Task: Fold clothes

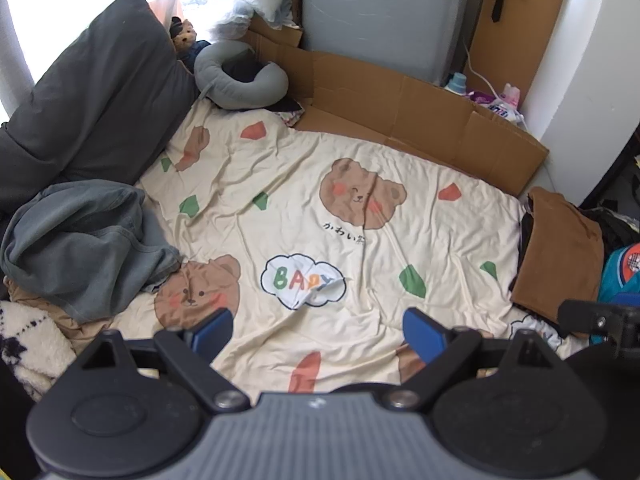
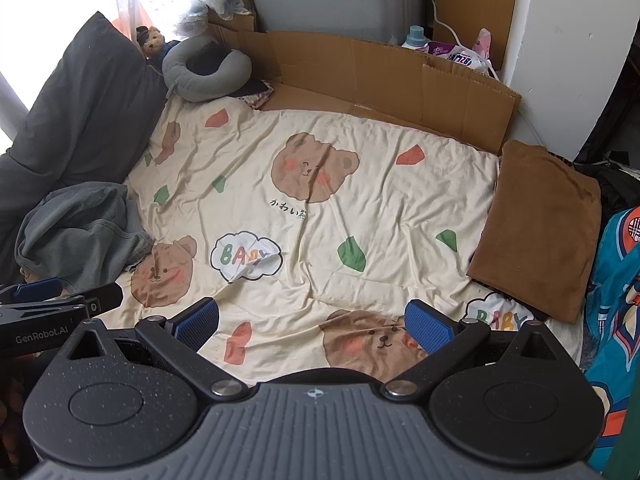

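1. left wrist view: the left gripper [image 1: 318,332] is hovering over the near part of the bear-print sheet [image 1: 304,208], its fingers spread wide and holding nothing. a crumpled grey garment [image 1: 84,240] is lying at the left, below a dark pillow [image 1: 100,100].
2. right wrist view: the right gripper [image 2: 314,322] is hanging above the sheet with its fingers wide apart, empty. a folded brown garment [image 2: 540,224] is sitting on the sheet's right edge, near a cardboard wall [image 2: 380,72].
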{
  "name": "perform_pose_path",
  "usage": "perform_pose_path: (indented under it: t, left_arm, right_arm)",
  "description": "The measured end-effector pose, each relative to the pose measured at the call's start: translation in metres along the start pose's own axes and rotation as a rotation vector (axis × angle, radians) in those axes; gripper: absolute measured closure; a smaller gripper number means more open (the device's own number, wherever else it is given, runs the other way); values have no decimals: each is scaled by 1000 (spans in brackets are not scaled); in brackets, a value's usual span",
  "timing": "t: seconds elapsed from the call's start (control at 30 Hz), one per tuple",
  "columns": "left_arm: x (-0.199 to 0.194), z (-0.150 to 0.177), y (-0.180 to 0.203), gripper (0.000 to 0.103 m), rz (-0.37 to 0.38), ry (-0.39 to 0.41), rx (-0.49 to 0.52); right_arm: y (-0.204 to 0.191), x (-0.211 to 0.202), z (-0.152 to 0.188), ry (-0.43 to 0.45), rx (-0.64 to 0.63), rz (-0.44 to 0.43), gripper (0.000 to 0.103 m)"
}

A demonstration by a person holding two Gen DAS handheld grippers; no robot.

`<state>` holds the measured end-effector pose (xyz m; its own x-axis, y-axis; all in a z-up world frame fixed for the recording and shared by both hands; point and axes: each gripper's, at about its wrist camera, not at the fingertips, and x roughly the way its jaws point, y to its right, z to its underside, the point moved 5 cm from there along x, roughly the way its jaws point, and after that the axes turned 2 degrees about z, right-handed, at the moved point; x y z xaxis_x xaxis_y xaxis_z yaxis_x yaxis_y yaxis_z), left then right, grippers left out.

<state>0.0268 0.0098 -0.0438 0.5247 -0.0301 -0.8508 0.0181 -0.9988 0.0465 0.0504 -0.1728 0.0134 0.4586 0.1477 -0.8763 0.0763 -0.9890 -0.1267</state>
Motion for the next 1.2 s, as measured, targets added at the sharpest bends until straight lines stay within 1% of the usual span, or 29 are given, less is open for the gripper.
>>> perform_pose_path:
  t: [0.1,0.27,0.4,0.43,0.47,0.53,0.6,0.7,0.77,0.87,1.0,1.2]
  left_arm:
    - [0,1,-2,10,8,1,-9]
    - [2,2,-7,10,37,-22,-45]
    - [1,2,-9,10,44,-25,-59]
    - [0,2,-10,8,44,-23,-64]
    - [-1,2,-10,6,51,-21,-63]
    - [-4,1,-12,5,66,-14,-57]
    - [-3,-1,-15,4,69,-19,-41]
    - [-2,-3,-27,4,52,-19,-46]
    - [-3,-6,-37,2,54,-13,-77]
    - [-4,-11,-51,2,36,0,-94]
    - [-6,-17,-65,1,36,9,-110]
    - [-9,-25,-84,1,20,18,-121]
  right_arm:
    - [0,0,2,2,0,1,1]
    - [-2,0,4,1,-17,6,1]
    - [-3,-1,2,-1,-23,3,1]
    - [-2,-2,2,-3,-22,-1,1]
    - [-2,-2,1,-6,-21,-5,1]
    - [-2,-1,-2,-23,-34,-25,1]
    - [-2,-1,-8,-21,-55,-24,1]
    - [3,-2,-16,-18,-44,-18,1]
    - [3,0,-19,-24,-46,-23,1]
    - [4,2,-24,-21,-43,-20,1]
    - [7,6,-30,-35,-6,-52,1]
    - [4,5,-42,-21,8,-39,1]
